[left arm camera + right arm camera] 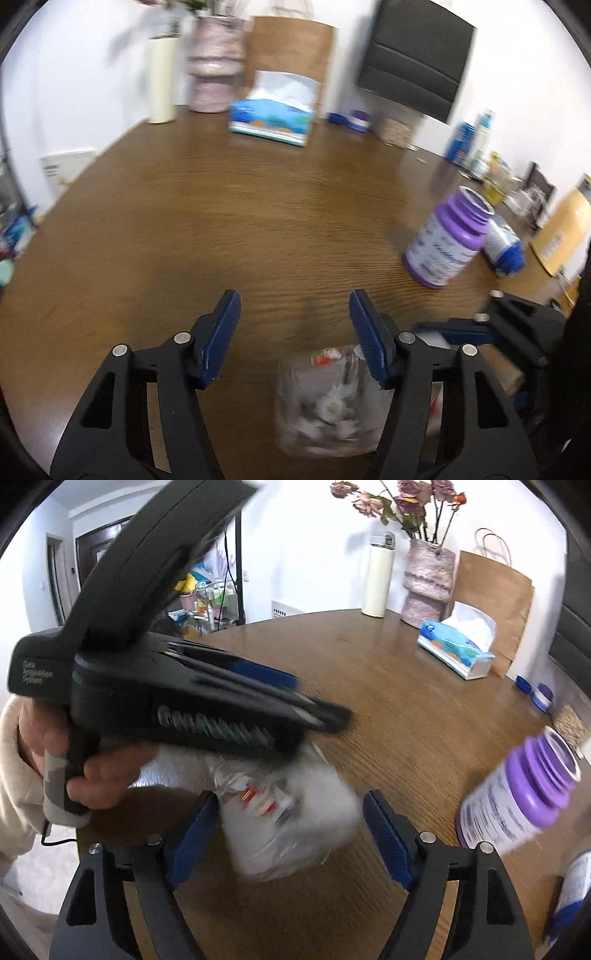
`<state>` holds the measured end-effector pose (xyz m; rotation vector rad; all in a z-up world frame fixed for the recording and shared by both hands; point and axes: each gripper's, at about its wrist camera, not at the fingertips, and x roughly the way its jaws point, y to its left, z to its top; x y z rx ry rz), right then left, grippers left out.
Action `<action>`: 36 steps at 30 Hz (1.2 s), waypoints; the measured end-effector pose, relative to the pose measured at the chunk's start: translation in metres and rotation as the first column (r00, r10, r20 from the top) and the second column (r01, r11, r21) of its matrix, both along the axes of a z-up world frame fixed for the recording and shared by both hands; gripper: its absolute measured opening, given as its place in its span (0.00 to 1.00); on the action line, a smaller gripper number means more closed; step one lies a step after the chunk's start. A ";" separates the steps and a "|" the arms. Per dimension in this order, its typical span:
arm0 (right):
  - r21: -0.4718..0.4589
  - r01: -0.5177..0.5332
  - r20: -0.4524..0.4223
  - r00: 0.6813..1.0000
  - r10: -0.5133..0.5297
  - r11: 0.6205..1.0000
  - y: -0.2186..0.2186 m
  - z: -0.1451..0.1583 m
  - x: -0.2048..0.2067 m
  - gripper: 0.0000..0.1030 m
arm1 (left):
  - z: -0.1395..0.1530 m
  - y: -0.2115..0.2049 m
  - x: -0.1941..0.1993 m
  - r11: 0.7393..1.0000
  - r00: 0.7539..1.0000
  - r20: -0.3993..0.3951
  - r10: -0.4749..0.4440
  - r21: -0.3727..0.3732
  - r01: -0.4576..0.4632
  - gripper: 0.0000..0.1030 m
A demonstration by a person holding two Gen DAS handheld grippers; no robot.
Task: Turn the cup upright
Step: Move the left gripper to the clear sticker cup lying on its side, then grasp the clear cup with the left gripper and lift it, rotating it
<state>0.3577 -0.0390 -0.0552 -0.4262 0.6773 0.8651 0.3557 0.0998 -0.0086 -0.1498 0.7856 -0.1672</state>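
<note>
Table: round, dark wood-grain top (258,206), white walls behind.
Back edge: tissue box (273,118), pink vase (426,579) of dried flowers, cream flask (376,576), brown paper bag (491,602).
Cup: clear plastic cup (288,812), blurred, on the table between the right gripper's (291,834) spread, empty jaws.
Left gripper: (295,332) jaws released, just above the cup.
Purple bottle: (447,240) tilted, well right.
Right view only: hand (92,775) squeezing the left gripper's handle.

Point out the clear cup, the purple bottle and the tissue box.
clear cup (291,819): right wrist view, on its blurred side wall.
purple bottle (443,243): left wrist view, on its white label.
tissue box (271,122): left wrist view, on its blue printed front.
</note>
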 end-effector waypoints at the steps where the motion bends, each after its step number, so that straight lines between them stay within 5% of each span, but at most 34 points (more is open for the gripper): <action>1: 0.002 0.011 0.009 1.000 -0.011 1.000 -0.006 0.000 -0.002 0.82 | 0.000 0.003 -0.005 1.000 1.000 0.003 0.015 -0.006 -0.015 0.56; 9: 0.040 0.208 -0.009 0.978 -0.207 0.977 -0.049 0.001 0.008 0.83 | 0.000 0.013 -0.030 0.995 0.995 -0.033 0.096 -0.004 -0.096 0.57; 11: 0.057 0.246 -0.022 0.969 -0.245 0.967 -0.054 0.003 0.013 0.83 | 0.005 0.015 -0.037 0.996 0.998 -0.024 0.065 -0.065 -0.066 0.58; 13: 0.060 0.274 -0.024 0.962 -0.273 0.960 -0.059 0.005 0.011 0.83 | 0.009 0.011 -0.042 0.995 0.999 -0.012 0.034 -0.092 -0.035 0.73; 19: 0.113 0.355 -0.068 0.934 -0.349 0.928 -0.088 0.008 -0.004 0.83 | 0.021 -0.013 -0.039 0.995 0.995 -0.047 -0.082 -0.060 0.080 0.79; 25: 0.105 0.411 -0.071 0.911 -0.406 0.905 -0.113 0.005 -0.020 0.83 | 0.025 -0.038 -0.038 0.964 0.975 -0.069 -0.211 -0.182 0.195 0.87; 36: 0.158 0.459 -0.083 0.888 -0.452 0.874 -0.142 0.012 -0.028 0.83 | -0.018 -0.085 -0.002 0.966 0.930 -0.264 -0.254 -0.113 0.232 0.87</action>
